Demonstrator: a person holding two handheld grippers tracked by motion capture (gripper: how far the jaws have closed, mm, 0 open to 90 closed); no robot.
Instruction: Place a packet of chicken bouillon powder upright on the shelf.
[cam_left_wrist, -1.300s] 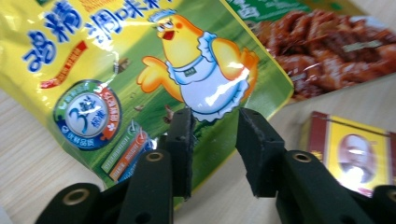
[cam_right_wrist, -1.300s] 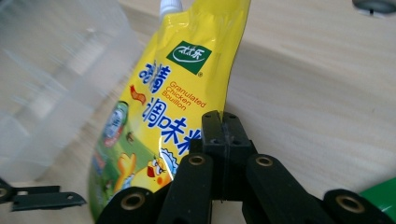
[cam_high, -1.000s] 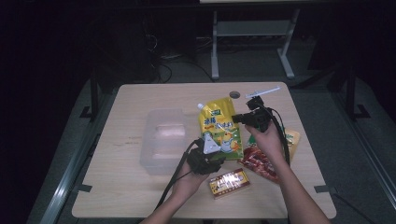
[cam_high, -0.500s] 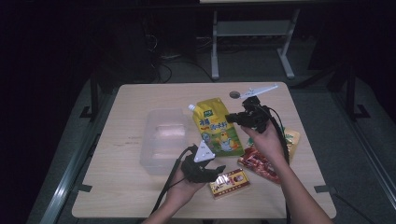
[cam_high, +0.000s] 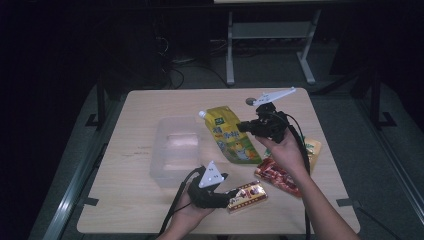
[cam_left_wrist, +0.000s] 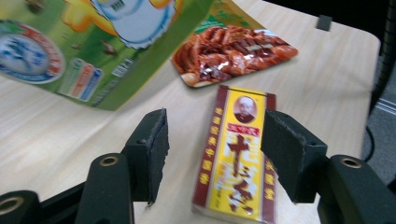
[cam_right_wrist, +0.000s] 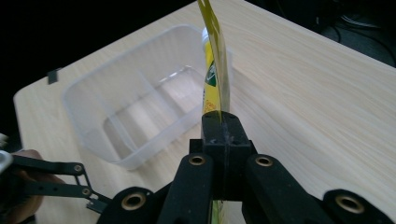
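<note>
Left gripper (cam_high: 231, 192) sits low at the near edge of the table, held in the person's left hand, and its jaws have just been opening. They now stand apart on either side of the yellow and maroon box (cam_left_wrist: 235, 161), which lies flat on the wood between the pads; in the left gripper view there is a clear gap on the left side, and the right pad sits close by the box's edge without visibly pressing it. From the high view the same box (cam_high: 247, 195) lies just beside that gripper, at its right.

A little farther in, the red snack packet (cam_high: 276, 176) lies flat on the table, near the box's far end, and a yellow packet (cam_high: 312, 149) peeks out beyond the person's right forearm.

Right gripper (cam_high: 243, 127) is raised above the middle of the table in the person's right hand. Its jaws are pressed tight together on the edge of the yellow-green spouted pouch (cam_high: 231, 135), which hangs off the table from that grip; the right gripper view shows the pouch (cam_right_wrist: 215, 70) edge-on, rising straight out from between the closed jaws.

Left of the pouch stands the clear plastic container (cam_high: 161, 160), open at the top and resting on the tabletop, with the pouch's spout end near its far right corner.

Beyond all this the wooden table (cam_high: 150, 105) runs on to its far edge
</note>
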